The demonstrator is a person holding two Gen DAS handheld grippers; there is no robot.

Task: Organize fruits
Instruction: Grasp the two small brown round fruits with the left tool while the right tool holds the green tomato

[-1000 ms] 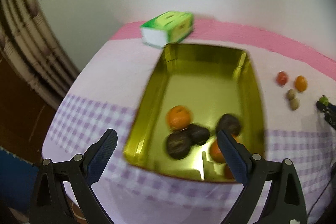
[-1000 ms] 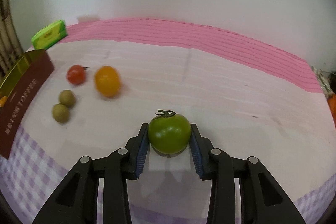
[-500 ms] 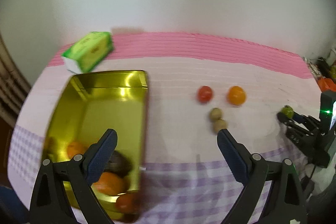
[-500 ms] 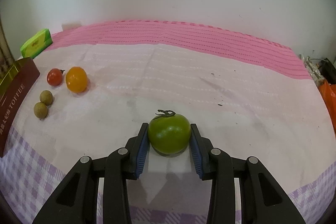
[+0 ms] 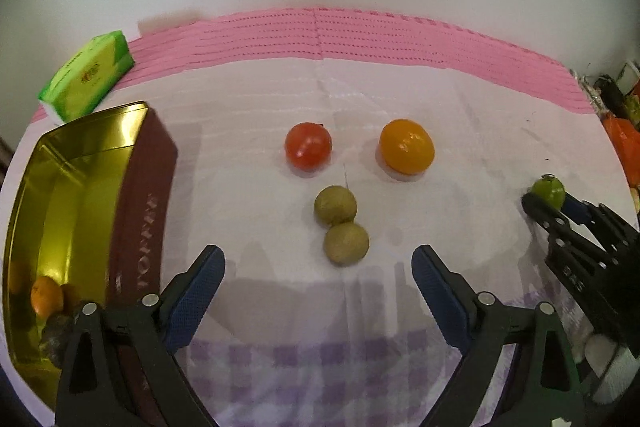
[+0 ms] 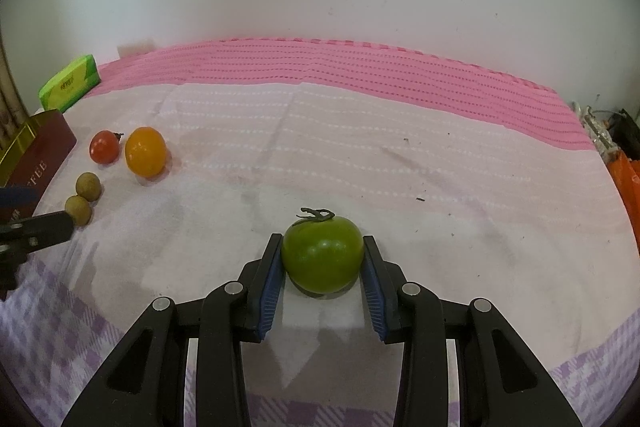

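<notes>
Closing left gripper (image 5: 318, 267), empty, toward nearer longan (image 5: 346, 243); centre first. Right gripper (image 6: 323, 273) clamped on green tomato (image 6: 321, 253), apparently resting on cloth.

Green tomato (image 6: 321, 254), red tomato (image 5: 308, 145), orange fruit (image 5: 407, 146), gold-lined maroon tin (image 5: 141, 203), pink, purple-checked cloth (image 5: 400, 43)

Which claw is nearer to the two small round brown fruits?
Left. The left claw, closing, has the small round brown fruits just ahead; the right claw, far beside them, grips the green tomato.
</notes>
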